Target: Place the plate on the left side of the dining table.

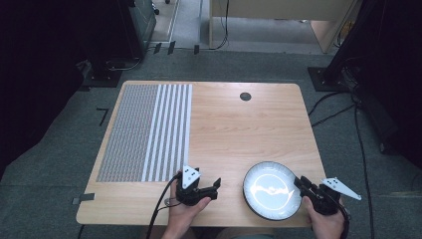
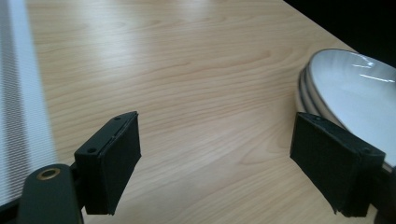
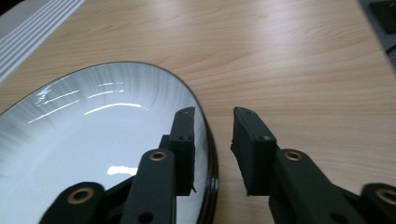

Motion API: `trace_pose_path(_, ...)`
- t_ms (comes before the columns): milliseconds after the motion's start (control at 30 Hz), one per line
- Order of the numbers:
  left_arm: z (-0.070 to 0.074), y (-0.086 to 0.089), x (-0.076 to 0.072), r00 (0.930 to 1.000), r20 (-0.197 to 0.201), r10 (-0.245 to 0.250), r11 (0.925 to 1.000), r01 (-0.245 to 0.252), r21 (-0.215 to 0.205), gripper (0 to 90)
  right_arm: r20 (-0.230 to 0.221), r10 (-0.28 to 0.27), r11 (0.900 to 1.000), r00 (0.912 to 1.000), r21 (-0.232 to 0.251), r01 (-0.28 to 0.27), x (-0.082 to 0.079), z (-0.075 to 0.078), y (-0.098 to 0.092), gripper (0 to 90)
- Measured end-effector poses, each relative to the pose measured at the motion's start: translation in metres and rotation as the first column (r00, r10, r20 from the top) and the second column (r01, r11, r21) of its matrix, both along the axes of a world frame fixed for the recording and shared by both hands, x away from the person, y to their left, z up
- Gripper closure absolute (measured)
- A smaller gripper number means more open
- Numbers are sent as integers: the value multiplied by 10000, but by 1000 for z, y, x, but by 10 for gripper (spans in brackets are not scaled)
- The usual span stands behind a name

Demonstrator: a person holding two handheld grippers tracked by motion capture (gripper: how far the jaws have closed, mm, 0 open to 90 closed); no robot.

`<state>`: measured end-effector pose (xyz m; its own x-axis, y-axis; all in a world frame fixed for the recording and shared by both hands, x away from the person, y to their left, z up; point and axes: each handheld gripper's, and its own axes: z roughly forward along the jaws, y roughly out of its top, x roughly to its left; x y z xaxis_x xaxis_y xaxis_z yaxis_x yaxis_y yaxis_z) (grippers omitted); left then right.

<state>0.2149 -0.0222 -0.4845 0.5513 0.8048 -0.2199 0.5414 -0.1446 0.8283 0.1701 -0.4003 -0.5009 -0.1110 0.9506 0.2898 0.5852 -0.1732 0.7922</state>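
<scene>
Grey carpet with trailing cables surrounds a pale wooden table (image 1: 234, 134), seen from above. On the table's left part lies a white mat (image 1: 147, 132), finely dotted on its left side and striped on its right. Near the front edge, just past the mat's lower right corner, a hand holds the left gripper (image 1: 215, 185), which points right toward a plate; its jaws stand wide apart with only bare wood between them, and they touch nothing. In the left gripper view the plate sits just beyond the right jaw, and what look like stacked rims show at its edge. Right of that gripper, near the front right corner of the table, rests the plate (image 1: 272, 189), round, glossy white with a dark rim. At the plate's right edge another hand holds the right gripper (image 1: 301, 183). In the right gripper view its jaws straddle the rim, one over the white surface and one outside, a narrow gap between them; whether the pads press on the rim cannot be told.
</scene>
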Motion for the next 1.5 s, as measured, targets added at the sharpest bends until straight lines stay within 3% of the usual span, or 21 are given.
trace_pose_path(267, -2, -28, -6, 9979, -146, -638, 9977, 635, -232, 165, -225, 34, 9997, 9997, 248, -29, -1, 1, 2, 774)
trace_pose_path(567, -6, -48, -10, 9916, -472, -1201, 9915, 1174, -561, 241, -341, -304, 9941, 9990, 1028, 338, -3, 0, -4, 838)
trace_pose_path(900, -9, -63, -13, 9855, -636, -1576, 9866, 1544, -530, 325, -471, -434, 9952, 9979, 856, 473, -4, 1, -1, 827)
trace_pose_path(1133, -15, -72, -15, 9783, -1120, -1745, 9844, 1708, -413, 393, -501, -345, 9976, 9981, 574, 374, -4, 1, 1, 825)
trace_pose_path(1367, -15, -76, -14, 9703, -1346, -2008, 9793, 1950, -550, 454, -492, -304, 9944, 9983, 1001, 352, -4, 0, -4, 841)
trace_pose_path(1500, -15, -77, -14, 9695, -1418, -1997, 9796, 1943, -512, 454, -457, -273, 9925, 9986, 1177, 325, -4, -1, -6, 845)
